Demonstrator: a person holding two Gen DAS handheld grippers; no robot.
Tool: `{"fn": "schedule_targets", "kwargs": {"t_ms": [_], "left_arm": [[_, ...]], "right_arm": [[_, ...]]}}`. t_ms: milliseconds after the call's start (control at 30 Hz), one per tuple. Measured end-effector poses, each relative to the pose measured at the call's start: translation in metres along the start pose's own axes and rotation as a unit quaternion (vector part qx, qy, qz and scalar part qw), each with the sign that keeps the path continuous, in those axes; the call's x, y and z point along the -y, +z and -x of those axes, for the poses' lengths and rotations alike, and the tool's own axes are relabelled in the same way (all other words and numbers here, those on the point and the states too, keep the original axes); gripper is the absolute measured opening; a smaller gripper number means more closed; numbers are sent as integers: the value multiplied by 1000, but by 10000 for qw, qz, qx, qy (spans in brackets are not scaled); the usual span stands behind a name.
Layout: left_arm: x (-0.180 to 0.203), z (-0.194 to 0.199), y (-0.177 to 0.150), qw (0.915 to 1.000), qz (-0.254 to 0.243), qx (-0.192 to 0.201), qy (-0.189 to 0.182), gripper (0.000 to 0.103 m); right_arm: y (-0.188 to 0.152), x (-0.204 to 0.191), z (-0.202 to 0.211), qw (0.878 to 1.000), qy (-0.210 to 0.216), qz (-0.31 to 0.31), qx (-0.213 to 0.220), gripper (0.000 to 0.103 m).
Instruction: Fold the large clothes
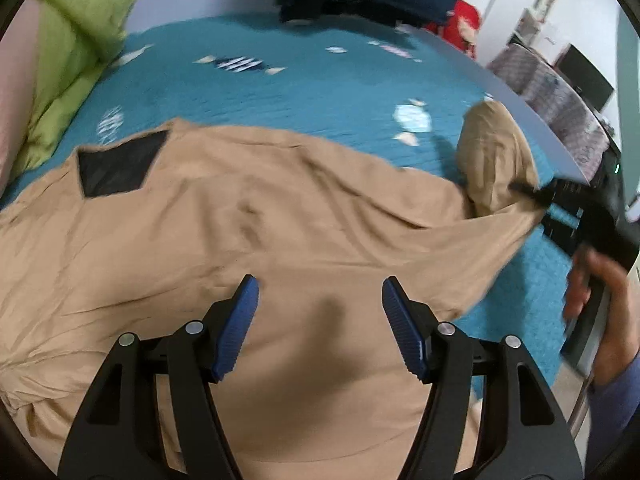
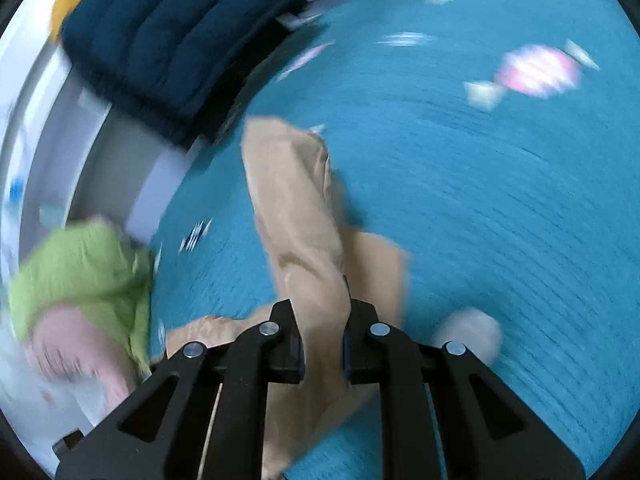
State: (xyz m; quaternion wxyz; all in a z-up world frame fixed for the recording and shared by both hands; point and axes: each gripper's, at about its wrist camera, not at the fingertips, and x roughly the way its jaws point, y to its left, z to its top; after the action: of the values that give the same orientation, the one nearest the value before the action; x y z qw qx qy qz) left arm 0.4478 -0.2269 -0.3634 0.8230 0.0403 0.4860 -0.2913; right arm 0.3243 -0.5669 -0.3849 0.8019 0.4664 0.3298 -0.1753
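A large tan garment with a black patch lies spread on a teal bedspread. My left gripper is open and empty, its blue pads hovering just above the garment's near part. My right gripper is shut on a tan sleeve and holds it lifted off the bed; the sleeve stands up past the fingers. In the left wrist view the right gripper shows at the right edge, gripping that raised sleeve.
A green quilt lies at the bed's left side. A dark blue padded blanket sits at the far end. The bed's grey edge runs along the right, with furniture beyond. The bedspread has candy prints.
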Motion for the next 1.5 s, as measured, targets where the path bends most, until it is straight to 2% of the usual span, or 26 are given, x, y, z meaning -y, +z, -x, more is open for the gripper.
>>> {"fn": "schedule_targets", "kwargs": {"t_ms": [67,133,167,233,367,400,433,467,533,600,667,767,833,900,967,1033,1100,1167,1267,1367,1433,1467,1500], "left_arm": [[16,-10,0,9998,-75,-168,-101,65],[28,-28,-4,9989,-145,-437,-124,65],[29,-37,-5,9982,-144,-568,-136,65],[30,-56,-10,9965,-104,-830,-95,65],[24,-66,-12,9959,105,-881,-166,65],[23,-67,-12,9956,104,-909,-176,65],[24,-68,-12,9955,72,-928,-173,65],[25,-67,-11,9954,54,-938,-177,65],[23,-58,-9,9953,159,-886,-347,65],[15,-42,-9,9941,392,-680,-751,65],[7,-17,-8,9928,525,-387,-1008,65],[-17,25,-10,9947,601,26,-831,67],[-50,54,-14,9953,831,184,-457,67],[-83,80,-19,9939,1045,363,-29,67],[-118,105,-28,9899,1275,481,386,67],[-155,130,-41,9828,1499,502,956,67],[-188,148,-55,9744,1777,508,1278,67],[-217,162,-67,9656,2112,464,1443,67],[-244,177,-84,9575,2348,402,1626,67],[-256,180,-95,9531,2501,370,1662,67],[-257,180,-97,9521,2575,341,1612,67],[-257,179,-98,9528,2558,360,1594,67],[-255,180,-97,9538,2530,388,1573,67]], "right_arm": [[-6,23,6,9993,7,-363,11,20],[-10,41,12,9965,160,-817,118,34],[-10,46,17,9951,221,-935,220,47],[-4,54,18,9925,401,-1104,344,61],[17,69,-4,9859,646,-1507,327,63],[23,71,-12,9850,653,-1575,267,52],[28,70,-17,9851,755,-1514,307,35],[33,63,-16,9876,698,-1359,369,9],[38,35,1,9912,659,-961,624,8],[35,-7,31,9920,799,-121,967,8],[25,-65,56,9837,1077,749,1227,8],[-11,-136,75,9642,1586,1705,1267,8],[-37,-176,77,9512,1923,2137,1120,8],[-77,-220,71,9349,2200,2629,915,8],[-123,-258,53,9198,2509,2971,523,9],[-166,-283,30,9112,2626,3174,88,9],[-211,-301,4,9005,2581,3485,-329,11],[-261,-311,-33,8907,2347,3803,-836,11],[-309,-307,-75,8821,1956,4021,-1482,13],[-345,-294,-114,8733,1374,4166,-2118,27],[-352,-291,-114,8714,1311,4142,-2278,33],[-349,-290,-108,8711,1458,4099,-2279,43],[-347,-290,-100,8713,1540,4067,-2273,61]]}}
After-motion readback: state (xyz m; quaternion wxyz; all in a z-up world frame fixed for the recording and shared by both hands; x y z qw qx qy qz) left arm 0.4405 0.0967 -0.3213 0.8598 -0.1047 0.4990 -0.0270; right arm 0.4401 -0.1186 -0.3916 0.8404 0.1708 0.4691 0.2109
